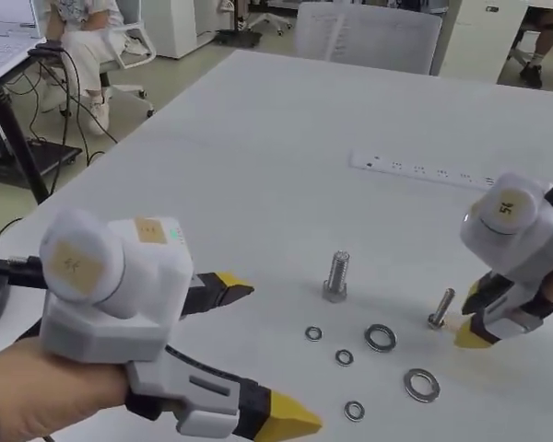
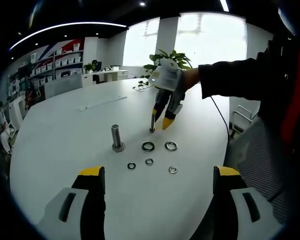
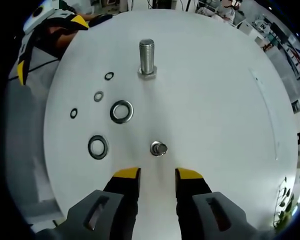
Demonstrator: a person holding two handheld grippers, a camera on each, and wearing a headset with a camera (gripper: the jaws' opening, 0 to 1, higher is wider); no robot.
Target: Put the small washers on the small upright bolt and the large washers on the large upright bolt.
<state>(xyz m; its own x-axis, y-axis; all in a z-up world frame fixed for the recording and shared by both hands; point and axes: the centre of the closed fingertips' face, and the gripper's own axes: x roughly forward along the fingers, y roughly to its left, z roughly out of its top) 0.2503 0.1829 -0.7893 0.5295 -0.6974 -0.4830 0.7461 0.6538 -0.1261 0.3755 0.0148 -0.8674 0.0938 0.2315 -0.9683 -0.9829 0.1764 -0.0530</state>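
The large bolt (image 1: 336,276) stands upright on the white table (image 1: 258,138), with the small bolt (image 1: 441,308) upright to its right. Two large washers (image 1: 380,338) (image 1: 421,385) and three small washers (image 1: 313,333) (image 1: 344,357) (image 1: 354,411) lie flat in front of the bolts. My right gripper (image 1: 472,315) hovers open just right of the small bolt, holding nothing. In the right gripper view the small bolt (image 3: 158,148) sits just ahead of the jaws of the right gripper (image 3: 158,175). My left gripper (image 1: 263,354) is wide open and empty, left of the washers.
A white power strip (image 1: 424,171) lies on the table behind the bolts. A chair (image 1: 369,37) stands at the far edge. A seated person (image 1: 83,37) and a desk are off the table's left edge. A plant (image 2: 165,57) stands beyond the table.
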